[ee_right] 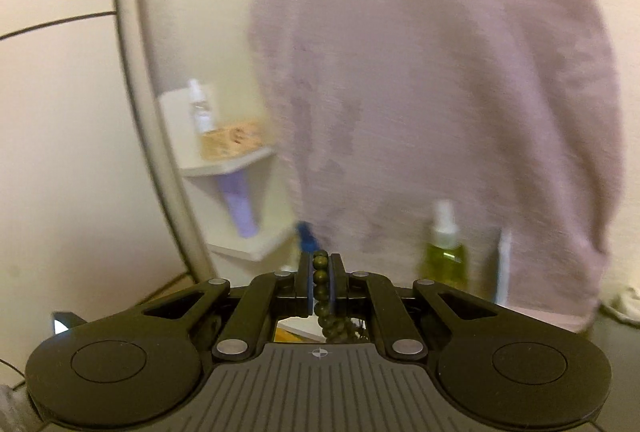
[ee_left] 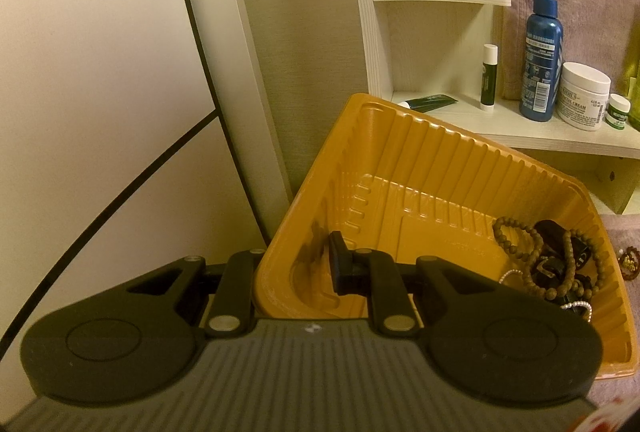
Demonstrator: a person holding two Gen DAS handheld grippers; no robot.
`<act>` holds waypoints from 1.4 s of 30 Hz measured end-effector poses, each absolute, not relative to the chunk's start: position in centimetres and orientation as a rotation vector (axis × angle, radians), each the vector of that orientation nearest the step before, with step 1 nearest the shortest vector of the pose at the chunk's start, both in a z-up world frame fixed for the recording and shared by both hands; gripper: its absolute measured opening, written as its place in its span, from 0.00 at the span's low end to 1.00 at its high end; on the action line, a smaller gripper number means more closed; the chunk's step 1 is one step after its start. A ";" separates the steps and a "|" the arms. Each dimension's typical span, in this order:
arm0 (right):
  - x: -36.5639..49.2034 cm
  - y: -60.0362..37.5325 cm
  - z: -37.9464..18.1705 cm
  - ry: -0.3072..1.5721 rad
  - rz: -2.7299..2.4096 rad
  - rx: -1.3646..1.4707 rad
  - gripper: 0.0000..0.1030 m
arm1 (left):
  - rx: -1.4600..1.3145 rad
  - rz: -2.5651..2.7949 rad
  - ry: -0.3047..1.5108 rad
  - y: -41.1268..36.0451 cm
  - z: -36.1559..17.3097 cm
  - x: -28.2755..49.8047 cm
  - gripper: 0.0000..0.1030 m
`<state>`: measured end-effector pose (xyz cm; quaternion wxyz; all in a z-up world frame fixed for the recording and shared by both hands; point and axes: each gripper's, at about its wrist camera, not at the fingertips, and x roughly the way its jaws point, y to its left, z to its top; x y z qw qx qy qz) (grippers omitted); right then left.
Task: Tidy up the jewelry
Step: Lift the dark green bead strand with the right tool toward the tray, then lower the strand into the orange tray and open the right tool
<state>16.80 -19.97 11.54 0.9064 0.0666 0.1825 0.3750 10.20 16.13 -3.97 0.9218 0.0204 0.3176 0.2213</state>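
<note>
The right tongs (ee_right: 320, 286) pinch a bead bracelet (ee_right: 321, 274), while the left tongs (ee_left: 296, 268) squeeze the orange tray's (ee_left: 400, 159) wall, most jewelry (ee_left: 560, 264) already piled inside to their right.

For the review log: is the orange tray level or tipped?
Tipped. The orange tray tilts, its wall gripped by the left gripper; jewelry sits bunched in one corner.

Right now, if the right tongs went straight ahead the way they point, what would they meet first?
Probably the pink towel. The right tongs, shut on a bead bracelet, point at its lower left edge, with a blue bottle close beside that line. The view is blurred, so depth is unclear.
</note>
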 end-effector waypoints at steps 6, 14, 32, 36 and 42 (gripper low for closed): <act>17.5 -14.7 12.1 0.368 0.916 0.156 0.07 | 0.039 0.453 0.650 16.2 -3.9 10.1 0.16; 19.5 -7.7 10.8 0.417 1.041 0.164 0.07 | 0.030 0.449 0.649 16.2 -4.0 10.1 0.16; 22.5 -2.8 -3.8 0.813 0.964 0.075 0.07 | 0.026 0.443 0.655 16.5 -3.9 10.0 0.16; 22.8 -2.5 -5.1 0.860 0.946 0.060 0.07 | 0.029 0.441 0.658 16.5 -3.9 10.0 0.16; 22.8 -1.8 -5.8 0.872 0.922 -0.003 0.21 | 0.031 0.440 0.660 16.6 -3.9 10.0 0.16</act>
